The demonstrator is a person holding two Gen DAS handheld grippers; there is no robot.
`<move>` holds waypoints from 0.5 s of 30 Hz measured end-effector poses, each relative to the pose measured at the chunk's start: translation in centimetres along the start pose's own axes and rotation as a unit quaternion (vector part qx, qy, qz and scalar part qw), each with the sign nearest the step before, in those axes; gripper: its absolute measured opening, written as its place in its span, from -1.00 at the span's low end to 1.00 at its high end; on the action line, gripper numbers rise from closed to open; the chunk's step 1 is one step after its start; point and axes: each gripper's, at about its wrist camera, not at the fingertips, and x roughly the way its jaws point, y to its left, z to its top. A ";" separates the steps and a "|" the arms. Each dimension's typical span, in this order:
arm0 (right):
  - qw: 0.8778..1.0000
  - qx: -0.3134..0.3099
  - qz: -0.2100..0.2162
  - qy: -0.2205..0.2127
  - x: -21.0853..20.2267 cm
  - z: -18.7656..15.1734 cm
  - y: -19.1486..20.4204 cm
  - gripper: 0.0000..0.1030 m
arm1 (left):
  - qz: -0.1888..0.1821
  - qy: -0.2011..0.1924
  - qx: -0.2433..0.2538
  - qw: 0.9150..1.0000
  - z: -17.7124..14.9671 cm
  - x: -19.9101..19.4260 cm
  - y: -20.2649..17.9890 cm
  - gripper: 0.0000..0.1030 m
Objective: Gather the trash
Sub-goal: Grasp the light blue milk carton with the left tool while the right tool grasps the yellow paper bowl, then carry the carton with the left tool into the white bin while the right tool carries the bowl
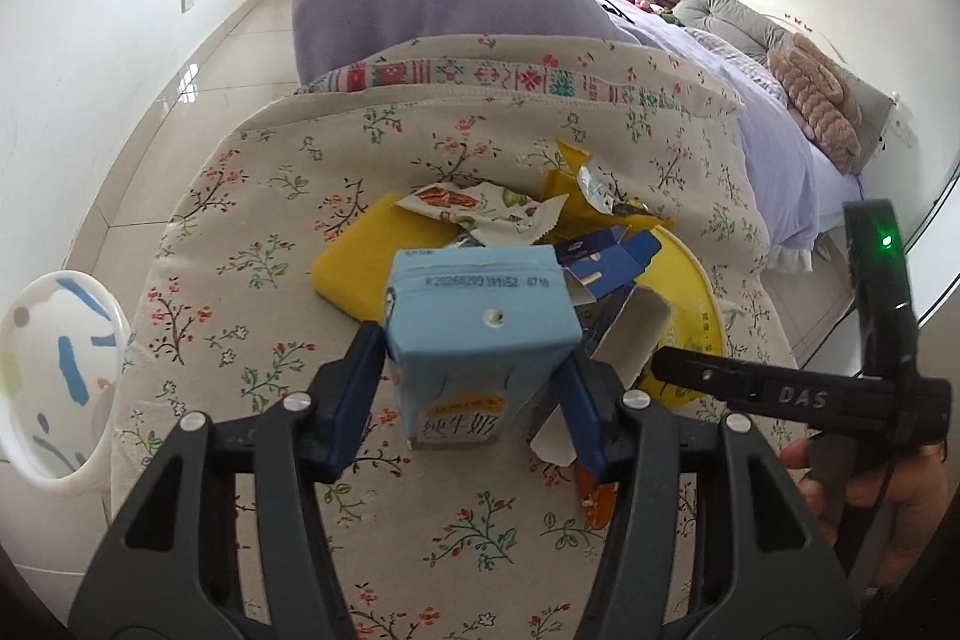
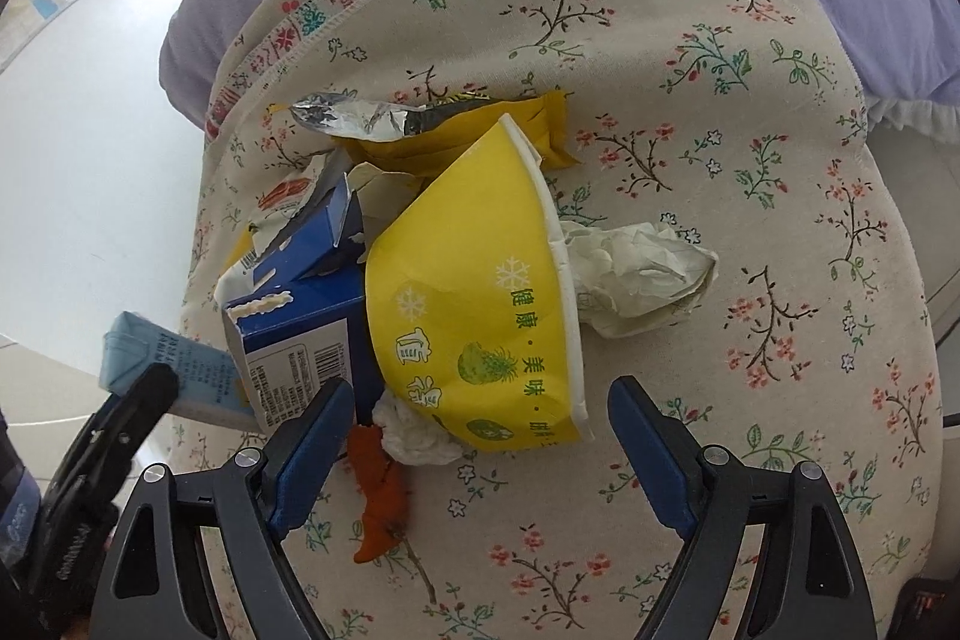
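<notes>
A light blue milk carton (image 1: 480, 328) stands upright on the floral cloth (image 1: 270, 196). My left gripper (image 1: 474, 358) is shut on it, a blue pad against each side. In the right wrist view, a yellow paper bowl (image 2: 474, 292) lies on its side, and my right gripper (image 2: 480, 394) stands open around its lower edge with a gap at the rim. Left of the bowl is a torn dark blue box (image 2: 300, 334). An orange scrap (image 2: 378, 496) and a white tissue (image 2: 414, 430) lie by the left finger. Beyond the bowl are a crumpled tissue (image 2: 636, 274) and a yellow foil wrapper (image 2: 456, 130).
A white round container with blue marks (image 1: 54, 382) stands on the floor at the left of the cloth-covered surface. A yellow pad (image 1: 360, 250) and a printed wrapper (image 1: 480, 214) lie behind the carton. A bed with lilac bedding (image 1: 750, 58) runs along the right. A hand (image 1: 900, 490) holds the right gripper.
</notes>
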 end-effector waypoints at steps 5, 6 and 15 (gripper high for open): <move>0.999 -0.018 -0.031 0.003 1.0 0.1 1.0 0.42 | 0.002 -0.003 0.000 1.000 -0.2 -1.0 0.7 0.12; 0.999 -0.022 -0.035 0.004 1.2 0.1 1.2 0.39 | 0.002 -0.004 0.000 1.000 -0.2 -1.3 0.9 0.12; 0.998 -0.034 -0.034 -0.049 -2.2 0.0 2.1 0.35 | 0.003 -0.015 -0.010 1.000 -0.2 -3.5 2.7 0.12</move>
